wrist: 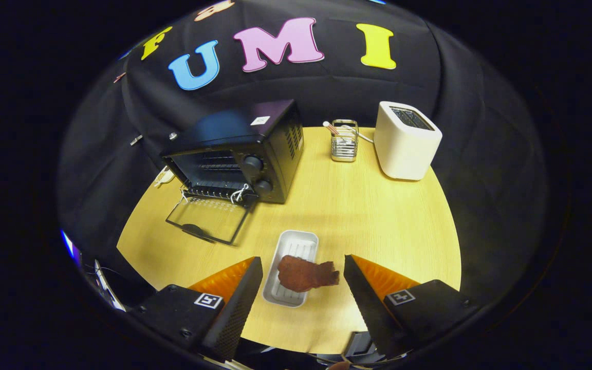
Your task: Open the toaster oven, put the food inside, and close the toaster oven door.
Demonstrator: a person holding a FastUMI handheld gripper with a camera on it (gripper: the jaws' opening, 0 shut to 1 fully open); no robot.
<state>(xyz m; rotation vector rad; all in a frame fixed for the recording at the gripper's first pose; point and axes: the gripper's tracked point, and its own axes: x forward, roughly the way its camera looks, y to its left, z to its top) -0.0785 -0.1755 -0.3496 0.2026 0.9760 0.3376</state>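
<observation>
The food [306,274], a flat reddish-brown piece, lies on a small white tray [296,245] and hangs a little over the tray's edge on the side of the right finger. It sits between the two fingers of the tongs [303,272], which stand wide apart with clear space on either side of it, holding nothing. The tray rests on the pale wooden bench [378,216], its far end reaching just ahead of the fingertips. Beyond the left finger stands the black toaster oven [239,149], its glass door [208,220] already dropped flat onto the bench and the wire rack inside showing, so the opening step looks done and the step in hand seems to be picking up the food. The next move calls for lowering the tongs around the piece, closing on it without dragging the tray, then carrying it forward and leftward into the open cavity above the door. Further off, beyond the right finger, are a small wire rack holder [345,141] and a white pop-up toaster [406,141].
</observation>
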